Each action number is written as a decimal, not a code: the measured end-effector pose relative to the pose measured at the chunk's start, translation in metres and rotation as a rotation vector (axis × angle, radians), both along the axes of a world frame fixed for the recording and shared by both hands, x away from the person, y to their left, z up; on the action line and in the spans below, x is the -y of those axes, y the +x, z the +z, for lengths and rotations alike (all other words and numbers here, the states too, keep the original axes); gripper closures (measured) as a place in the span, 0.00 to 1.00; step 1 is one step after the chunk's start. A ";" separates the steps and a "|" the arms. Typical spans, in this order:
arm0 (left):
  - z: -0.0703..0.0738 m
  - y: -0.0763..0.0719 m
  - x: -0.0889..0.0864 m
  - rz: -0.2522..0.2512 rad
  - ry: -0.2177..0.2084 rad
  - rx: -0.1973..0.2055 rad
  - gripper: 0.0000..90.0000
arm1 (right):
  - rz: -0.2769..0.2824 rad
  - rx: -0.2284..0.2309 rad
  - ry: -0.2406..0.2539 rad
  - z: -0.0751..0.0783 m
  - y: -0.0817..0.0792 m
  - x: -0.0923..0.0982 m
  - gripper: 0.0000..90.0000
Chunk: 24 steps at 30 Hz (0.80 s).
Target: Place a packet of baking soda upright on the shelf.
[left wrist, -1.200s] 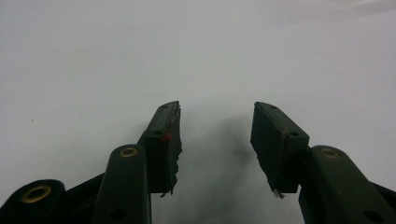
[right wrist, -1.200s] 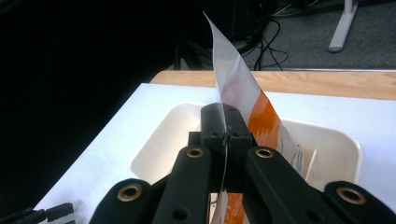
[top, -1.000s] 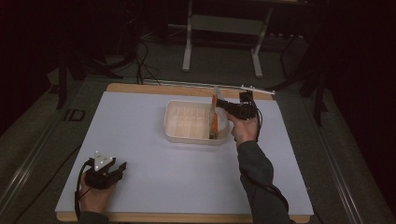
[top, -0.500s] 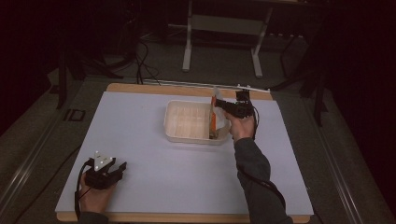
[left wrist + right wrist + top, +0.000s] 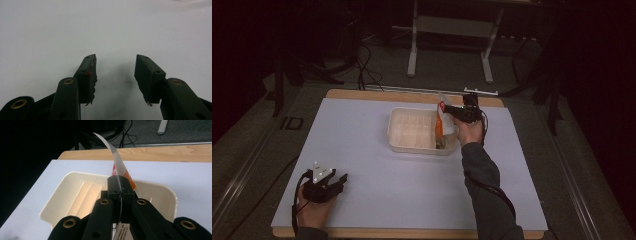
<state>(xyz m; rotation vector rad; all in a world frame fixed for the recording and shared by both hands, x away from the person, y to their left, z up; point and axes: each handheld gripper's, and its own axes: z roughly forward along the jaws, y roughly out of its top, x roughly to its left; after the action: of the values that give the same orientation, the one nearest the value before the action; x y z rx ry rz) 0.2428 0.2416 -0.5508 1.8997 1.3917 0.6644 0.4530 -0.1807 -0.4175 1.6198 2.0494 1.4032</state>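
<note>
- The right gripper (image 5: 120, 192) has its jaws pressed together on the top edge of a thin clear packet (image 5: 117, 167) printed in orange and red; the film curls up and away beyond the jaw tips.
- In the high view the right gripper (image 5: 451, 109) hangs over the right end of the cream tray (image 5: 398, 131), with the packet (image 5: 441, 122) standing upright from the jaws down into that end of the tray.
- Seen from the right gripper view, the tray (image 5: 62, 195) is shallow, with rounded corners and a ribbed floor; a small printed label shows at the packet's lower part, too small to read.
- The tray sits on the white table (image 5: 362, 165), toward its far middle, near the bare wooden strip along the far edge.
- The left gripper (image 5: 115, 72) has its jaws spread apart with nothing between them, over bare white table.
- In the high view the left gripper (image 5: 343, 179) rests well apart from the tray, at the near left corner of the table, held in the person's left hand (image 5: 312, 210).
</note>
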 end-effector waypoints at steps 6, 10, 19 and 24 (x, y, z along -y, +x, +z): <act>0.000 0.000 0.000 -0.001 0.000 0.000 0.58 | -0.013 -0.005 -0.007 0.002 0.001 0.001 1.00; 0.000 0.000 0.000 -0.001 -0.001 -0.003 0.58 | -0.006 -0.003 -0.011 0.002 0.001 0.000 0.97; 0.000 0.000 0.000 0.000 0.000 -0.002 0.58 | 0.047 0.034 -0.060 0.014 -0.004 -0.004 0.73; 0.000 0.000 0.000 0.000 -0.001 -0.001 0.58 | 0.074 0.051 -0.083 0.021 -0.007 -0.006 0.70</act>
<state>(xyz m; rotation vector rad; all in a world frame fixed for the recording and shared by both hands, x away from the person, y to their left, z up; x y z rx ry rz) 0.2429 0.2416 -0.5509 1.8997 1.3922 0.6625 0.4456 -0.1743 -0.3968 1.4754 2.1284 1.3492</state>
